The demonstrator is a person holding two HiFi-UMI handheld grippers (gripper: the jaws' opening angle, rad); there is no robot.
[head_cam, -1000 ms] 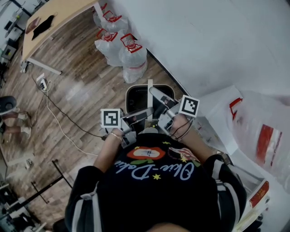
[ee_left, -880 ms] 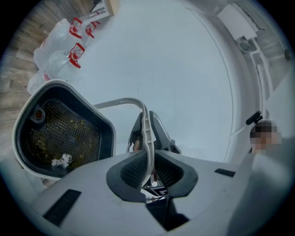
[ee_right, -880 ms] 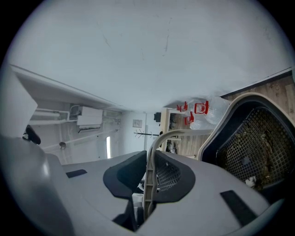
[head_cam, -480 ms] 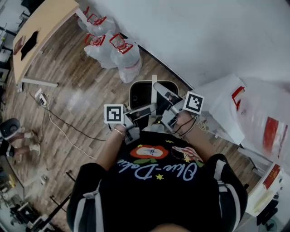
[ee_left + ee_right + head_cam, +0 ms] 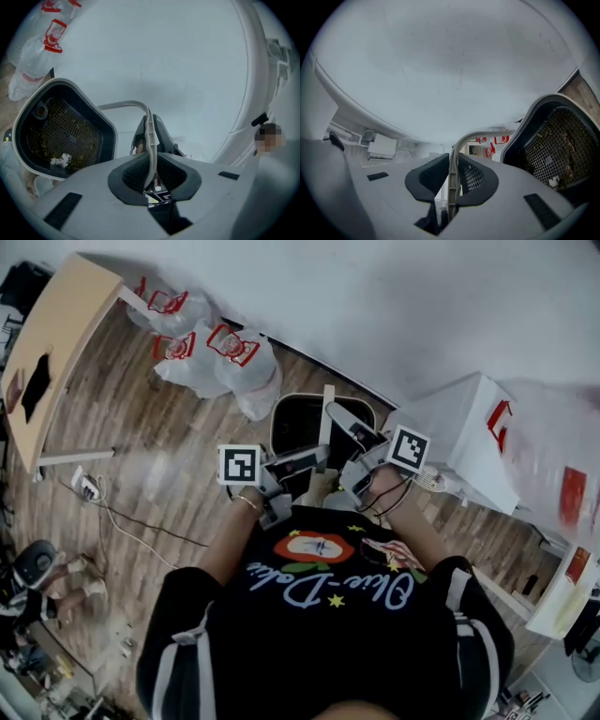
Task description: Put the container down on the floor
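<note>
table: a light wooden table point(image 5: 58, 338) stands at the far left of the head view, well apart from the work.
bags: 3 clear plastic bags point(image 5: 214, 360) with red print lie on the floor against the wall.
floor: the wood floor point(image 5: 159, 460) to the left of the container looks free apart from a thin cable point(image 5: 141, 535).
left hand-held gripper: the left hand-held gripper point(image 5: 150, 165) is clamped on the container's thin white handle point(image 5: 149, 126), which stands upright between its dark pads.
container: the dark container point(image 5: 298, 423) with a pale rim hangs in front of the person's chest, near the wall. In the left gripper view its wall point(image 5: 106, 137) rings a mesh basket holding crumbs and a white scrap.
right hand-held gripper: the right hand-held gripper point(image 5: 452, 185) is closed on the same handle point(image 5: 480, 136), with the container point(image 5: 533, 115) just to its right.
white box: a white box point(image 5: 469, 432) sits to the right, near the container.
done: the container is gripped by both tools and is carried over the floor beside the wall.
left: by my judgement it is not down yet, as the grippers sit at chest level. Lowering it until its base rests on the floor, then opening both sets of jaws, remains.
unseen: no view shows the container's base.
</note>
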